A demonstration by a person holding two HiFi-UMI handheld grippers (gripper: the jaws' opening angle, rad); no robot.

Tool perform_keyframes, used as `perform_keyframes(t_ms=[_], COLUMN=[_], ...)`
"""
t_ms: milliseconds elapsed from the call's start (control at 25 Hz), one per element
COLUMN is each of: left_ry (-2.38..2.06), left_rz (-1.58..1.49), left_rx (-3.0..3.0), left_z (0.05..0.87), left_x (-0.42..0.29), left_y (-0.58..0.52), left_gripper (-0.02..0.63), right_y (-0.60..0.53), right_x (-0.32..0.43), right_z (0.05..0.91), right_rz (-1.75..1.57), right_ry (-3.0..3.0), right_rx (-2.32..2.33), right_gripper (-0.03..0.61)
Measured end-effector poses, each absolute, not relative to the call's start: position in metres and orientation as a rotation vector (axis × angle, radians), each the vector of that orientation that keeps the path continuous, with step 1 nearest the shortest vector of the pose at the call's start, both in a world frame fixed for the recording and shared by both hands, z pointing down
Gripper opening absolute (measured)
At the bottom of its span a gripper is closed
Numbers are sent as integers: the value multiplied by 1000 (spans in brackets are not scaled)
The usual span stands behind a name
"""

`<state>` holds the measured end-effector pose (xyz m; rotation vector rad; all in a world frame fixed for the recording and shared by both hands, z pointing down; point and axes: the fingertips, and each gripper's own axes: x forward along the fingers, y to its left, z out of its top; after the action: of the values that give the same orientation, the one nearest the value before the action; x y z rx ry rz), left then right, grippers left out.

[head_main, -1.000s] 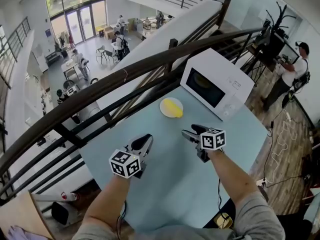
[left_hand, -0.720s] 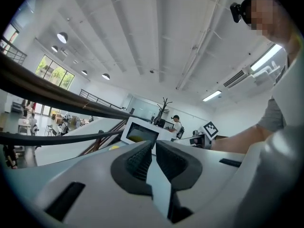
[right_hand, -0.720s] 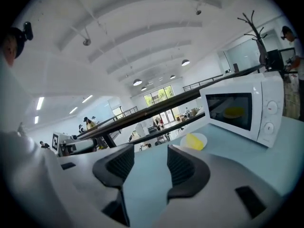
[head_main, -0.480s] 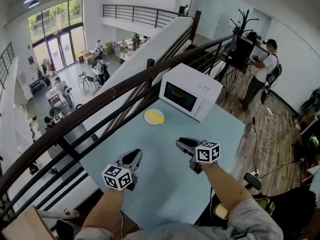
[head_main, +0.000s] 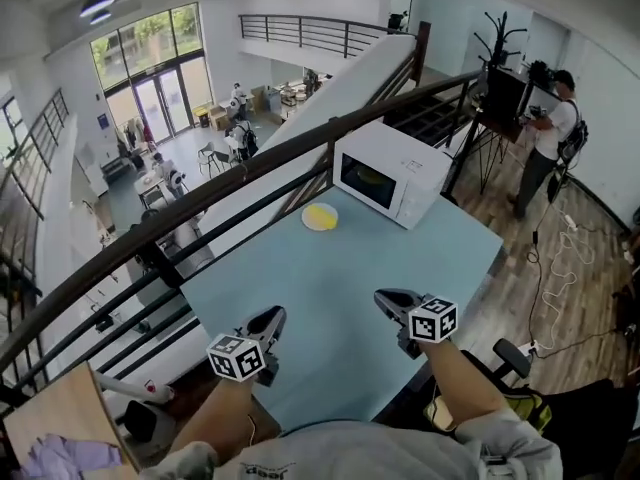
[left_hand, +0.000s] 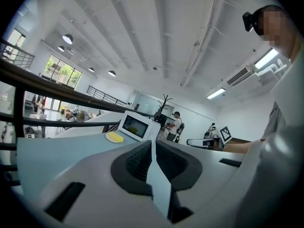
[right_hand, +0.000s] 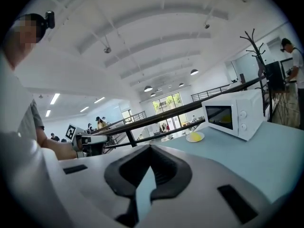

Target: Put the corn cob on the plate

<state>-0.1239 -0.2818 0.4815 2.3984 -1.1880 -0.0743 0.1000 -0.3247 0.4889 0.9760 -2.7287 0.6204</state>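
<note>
1. Lying on the white plate (head_main: 309, 222), the yellow corn cob (head_main: 322, 215) sat at the far edge of the light-blue table (head_main: 340, 278), just beside the white microwave (head_main: 395, 173) and close to the dark railing (head_main: 250, 163).
2. The left gripper (head_main: 273, 316) hung over the near edge of the table, its jaws pressed together with nothing between them.
3. The right gripper (head_main: 384, 296) hung at the same near side, further right; its jaws had just been closing and stood pressed together, empty.
4. Both grippers were well apart from the plate and pointed roughly toward it.
5. Each gripper view showed the plate small and far ahead, the corn cob on it, with the microwave to its right.
6. A person (head_main: 548, 133) stood on the wooden floor (head_main: 520, 258) beyond the table's right end.
</note>
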Motion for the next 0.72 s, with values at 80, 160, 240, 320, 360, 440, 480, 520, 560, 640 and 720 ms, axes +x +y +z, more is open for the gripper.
perform_keyframes(t_ms=[80,160,240,320,360,440,480,520,560,640,720], left_ry=[-1228,-1269,-1311,-1350,-1363,-1369,-1366,-1363,-1360,-1355,-1343], left_rz=[-96,-98,-91,-95,-101,-115,-122,-127,-133,-151,-173], left_rx=[2383,2392,2407,2410,2408,2404,2406,2412,2421,2443,2472], left_z=[467,451,436,424,418,407,402,398,393,383,372], left_x=[-118,-111,-105,-101,-100,-96,-94,-91,-89,-88,-88], left_y=[-265,-245,-222,-199,-187,-164,-153,-142,-133,-118,-107], left_gripper=[44,44,44,44,44,44,44,44,44,44,44], right_y=[-312,-297,-282,-268,-261,-244,-235,-226,-217,-202,-191], right_x=[110,117,124,127,126,121,118,115,112,107,104], right_z=[482,479,476,472,469,464,462,459,457,451,441], right_rz=[625,627,631,633,633,625,613,598,584,566,548], right_ry=[-2758,-2783,-2806,-2832,-2846,-2866,-2871,-2872,-2873,-2876,-2881], right_rx=[952,917,888,855,833,785,761,740,722,699,695], right_gripper=[18,17,17,17,17,17,17,17,17,17,17])
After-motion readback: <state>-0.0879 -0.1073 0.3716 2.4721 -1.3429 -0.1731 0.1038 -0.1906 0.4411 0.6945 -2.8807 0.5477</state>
